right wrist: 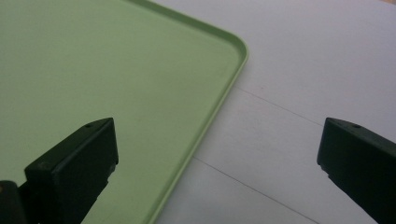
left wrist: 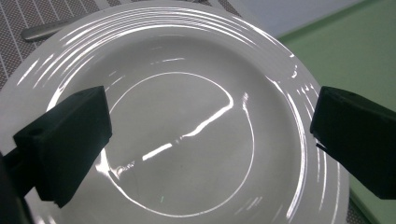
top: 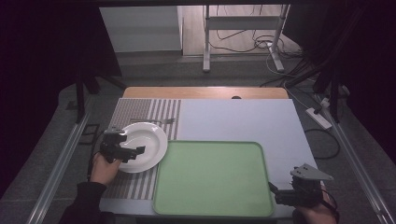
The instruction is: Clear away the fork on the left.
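A white plate [top: 145, 142] lies on a striped placemat [top: 135, 111] at the table's left. My left gripper [top: 136, 151] hovers over the plate's near left rim, open, with nothing between its jaws. In the left gripper view the plate [left wrist: 187, 135] spreads out under both jaws. A green tray [top: 212, 179] lies at the front middle of the table. My right gripper [top: 272, 187] is open at the tray's right front corner. In the right gripper view the tray's edge [right wrist: 219, 100] runs between the jaws, apart from both.
A piece of cutlery [top: 163, 122] lies on the placemat just behind the plate, and its handle [left wrist: 44, 29] shows in the left gripper view. A pale sheet [top: 238, 119] covers the table's middle and right. A power strip [top: 319, 117] lies on the floor at the right.
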### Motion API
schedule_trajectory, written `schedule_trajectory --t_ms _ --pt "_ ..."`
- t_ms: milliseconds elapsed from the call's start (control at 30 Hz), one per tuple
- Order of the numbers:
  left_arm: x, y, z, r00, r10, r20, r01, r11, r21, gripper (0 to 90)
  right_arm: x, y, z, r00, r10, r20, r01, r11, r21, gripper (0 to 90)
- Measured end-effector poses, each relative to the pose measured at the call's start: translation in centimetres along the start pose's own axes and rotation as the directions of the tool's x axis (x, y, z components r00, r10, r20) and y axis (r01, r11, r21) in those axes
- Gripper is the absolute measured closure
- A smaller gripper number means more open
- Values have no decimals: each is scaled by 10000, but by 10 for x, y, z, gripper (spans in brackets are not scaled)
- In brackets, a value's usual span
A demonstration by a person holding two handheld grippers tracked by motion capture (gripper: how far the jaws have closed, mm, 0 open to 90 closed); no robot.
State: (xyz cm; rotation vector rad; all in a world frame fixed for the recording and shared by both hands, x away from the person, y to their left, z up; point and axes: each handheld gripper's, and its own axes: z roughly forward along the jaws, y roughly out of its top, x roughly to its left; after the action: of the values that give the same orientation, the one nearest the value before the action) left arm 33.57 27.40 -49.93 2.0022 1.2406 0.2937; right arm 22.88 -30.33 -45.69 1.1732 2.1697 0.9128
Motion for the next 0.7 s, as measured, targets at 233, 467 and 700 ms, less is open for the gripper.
schedule_trajectory --t_ms 233,467,700 --pt "6 12 11 9998 70 -164 -67 9998 187 0 0 0 0 10000 -34 -28 34 10000 7 0" --pt "14 25 22 9998 30 -202 -27 9999 163 0 1 0 0 10000 -73 -38 73 10000 15 0" --pt "21 38 37 9990 102 -444 -84 9991 419 0 1 0 1 9999 -86 -54 86 10000 35 0"
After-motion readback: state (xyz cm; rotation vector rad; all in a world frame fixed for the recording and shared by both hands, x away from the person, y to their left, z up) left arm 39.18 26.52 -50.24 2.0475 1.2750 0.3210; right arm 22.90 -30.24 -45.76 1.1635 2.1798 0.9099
